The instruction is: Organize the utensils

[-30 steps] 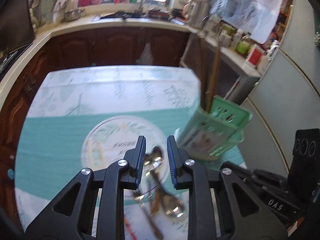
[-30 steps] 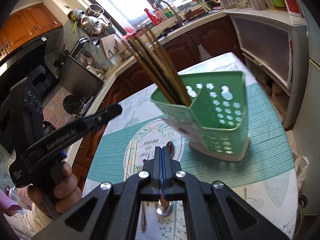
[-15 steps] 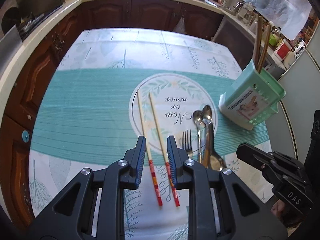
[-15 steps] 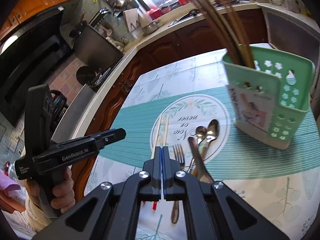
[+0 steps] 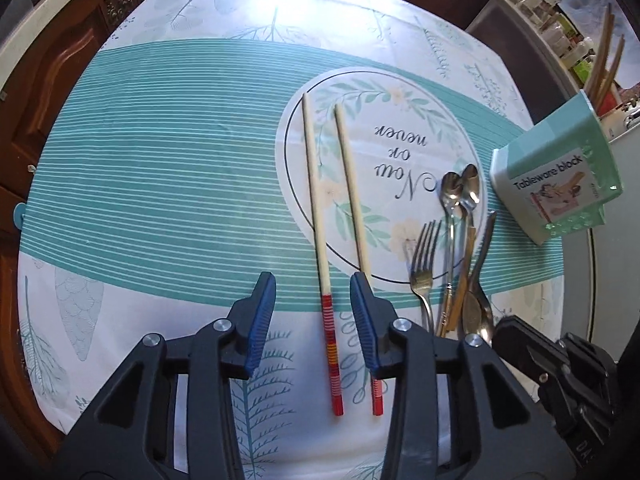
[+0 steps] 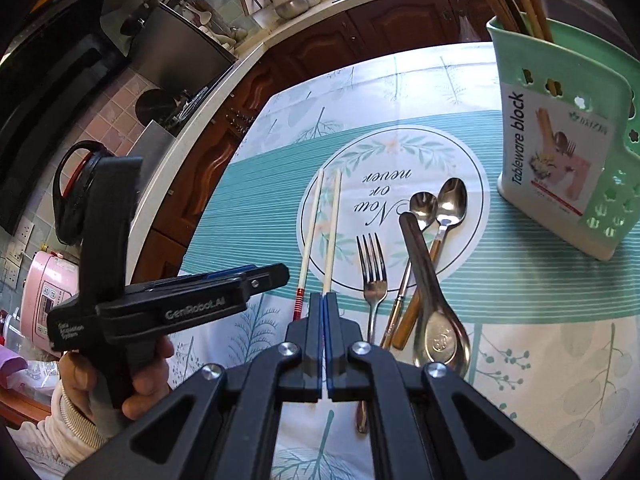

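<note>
Chopsticks (image 5: pixel 326 280) lie as a pair on the tablecloth (image 5: pixel 140 184) beneath the left gripper (image 5: pixel 313 316), whose jaws are opening: one stick's red banded handle end runs between them, untouched, and the other stick passes under the right-hand pad. They look light, stiff and thin, likely to roll or pivot if pinched off-centre; I judge the thicker painted part, or just beyond it, the best hold, with both sticks gathered between the pads so that they lift together.

Just outside the right jaw sit a fork (image 5: pixel 424 264), two small spoons (image 5: pixel 460 196) and a broad ladle-like spoon (image 5: pixel 476 300), overlapping in a loose heap; being smooth metal, they are probably slippery and heavier.

Farther off on that side stands the green tableware holder (image 5: pixel 560 184), already holding several long chopsticks upright.

Over the fork's side of the pile, the right gripper (image 6: pixel 323 344) has its pads pressed together with nothing between them.
</note>
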A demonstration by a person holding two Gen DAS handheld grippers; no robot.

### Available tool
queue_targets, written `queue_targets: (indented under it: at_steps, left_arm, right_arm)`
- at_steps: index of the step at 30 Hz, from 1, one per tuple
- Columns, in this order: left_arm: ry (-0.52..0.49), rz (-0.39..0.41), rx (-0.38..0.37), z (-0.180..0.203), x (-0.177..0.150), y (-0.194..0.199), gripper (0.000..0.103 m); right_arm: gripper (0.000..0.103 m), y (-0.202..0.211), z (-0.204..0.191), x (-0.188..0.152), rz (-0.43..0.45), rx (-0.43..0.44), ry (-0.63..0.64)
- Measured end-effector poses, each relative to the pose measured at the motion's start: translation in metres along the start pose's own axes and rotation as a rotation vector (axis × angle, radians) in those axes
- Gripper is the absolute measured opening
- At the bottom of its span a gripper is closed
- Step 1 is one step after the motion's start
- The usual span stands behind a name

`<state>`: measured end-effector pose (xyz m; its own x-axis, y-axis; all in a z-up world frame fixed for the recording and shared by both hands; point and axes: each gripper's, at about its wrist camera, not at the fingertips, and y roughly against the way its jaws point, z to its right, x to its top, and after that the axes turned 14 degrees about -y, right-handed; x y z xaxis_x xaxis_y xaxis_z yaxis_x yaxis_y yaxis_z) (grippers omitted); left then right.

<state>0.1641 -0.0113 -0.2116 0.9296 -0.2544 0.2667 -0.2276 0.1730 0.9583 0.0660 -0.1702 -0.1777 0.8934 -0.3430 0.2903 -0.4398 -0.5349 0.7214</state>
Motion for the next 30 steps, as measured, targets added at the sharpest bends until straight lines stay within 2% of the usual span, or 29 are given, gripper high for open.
queue_targets:
  at_steps: [2, 9, 11, 17, 19, 22, 30]
  left_arm:
    - [-0.015, -0.032, 0.036, 0.002, 0.005, -0.006, 0.035]
    - [-0.060, -0.131, 0.073, 0.013, 0.021, -0.026, 0.031]
    - [-0.074, -0.137, 0.090, 0.017, 0.027, -0.029, 0.027]
    - [-0.102, -0.168, 0.109, 0.025, 0.038, -0.036, 0.026]
    - [-0.125, -0.171, 0.129, 0.032, 0.040, -0.040, 0.022]
    - [-0.131, -0.182, 0.135, 0.036, 0.041, -0.043, 0.004]
    - [-0.111, -0.197, 0.077, 0.022, 0.037, -0.046, 0.003]
  right_arm:
    - [0.001, -0.001, 0.001, -0.001, -0.005, 0.000, -0.002]
    - [0.000, -0.007, 0.004, 0.002, -0.026, 0.003, -0.015]
    - [0.000, -0.007, 0.005, 0.002, -0.028, 0.005, -0.013]
    - [0.000, -0.010, 0.005, 0.003, -0.038, 0.005, -0.011]
    - [0.000, -0.010, 0.005, 0.003, -0.039, 0.004, -0.009]
    - [0.000, -0.011, 0.004, 0.003, -0.041, 0.005, -0.007]
    - [0.000, -0.025, -0.001, 0.007, -0.094, -0.017, 0.004]
